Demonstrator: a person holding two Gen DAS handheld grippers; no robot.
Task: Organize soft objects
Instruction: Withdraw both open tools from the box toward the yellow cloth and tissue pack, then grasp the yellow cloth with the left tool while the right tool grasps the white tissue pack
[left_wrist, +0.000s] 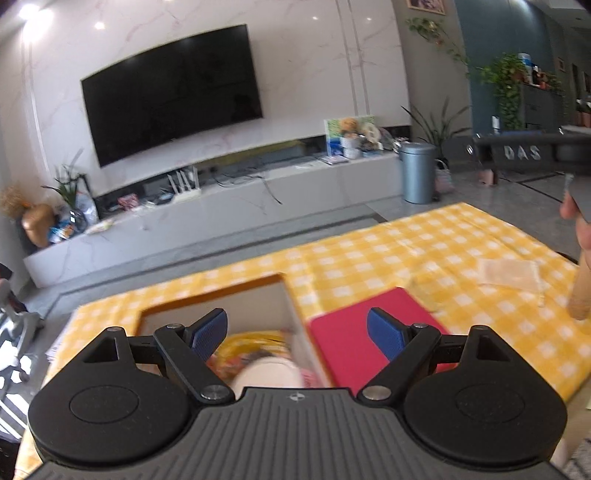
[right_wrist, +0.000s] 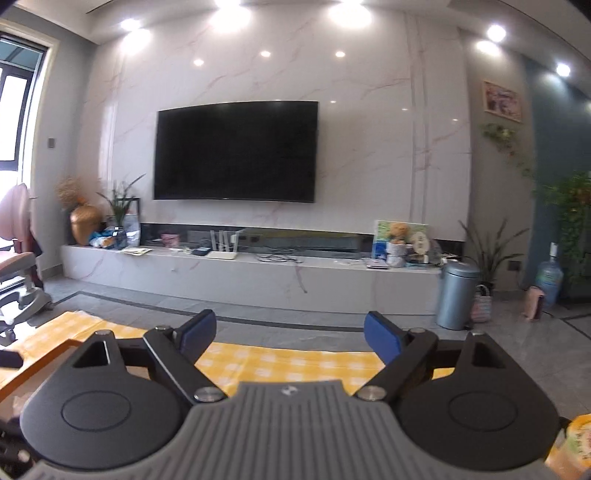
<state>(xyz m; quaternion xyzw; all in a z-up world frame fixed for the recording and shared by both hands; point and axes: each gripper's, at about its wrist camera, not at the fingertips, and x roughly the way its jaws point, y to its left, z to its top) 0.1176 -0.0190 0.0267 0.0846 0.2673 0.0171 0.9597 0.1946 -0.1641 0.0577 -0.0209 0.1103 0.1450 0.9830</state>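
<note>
In the left wrist view my left gripper (left_wrist: 297, 332) is open and holds nothing. It hovers over an open box (left_wrist: 216, 295) with an orange rim. Blurred soft things (left_wrist: 258, 354), yellow, pink and cream, lie inside the box. A flat red item (left_wrist: 347, 339) lies right of the box on the yellow checked cloth (left_wrist: 424, 251). A pale see-through pouch (left_wrist: 509, 273) rests further right. A hand (left_wrist: 581, 229) shows at the right edge. In the right wrist view my right gripper (right_wrist: 290, 332) is open and empty, pointing over the checked cloth (right_wrist: 280, 363) towards the TV wall.
Beyond the table's far edge are grey floor, a long white TV console (right_wrist: 258, 273) and a wall TV (right_wrist: 236, 151). A grey bin (right_wrist: 456, 295) stands at the right and a chair (right_wrist: 18, 266) at the left. A yellow-green item (right_wrist: 580, 439) shows at the lower right.
</note>
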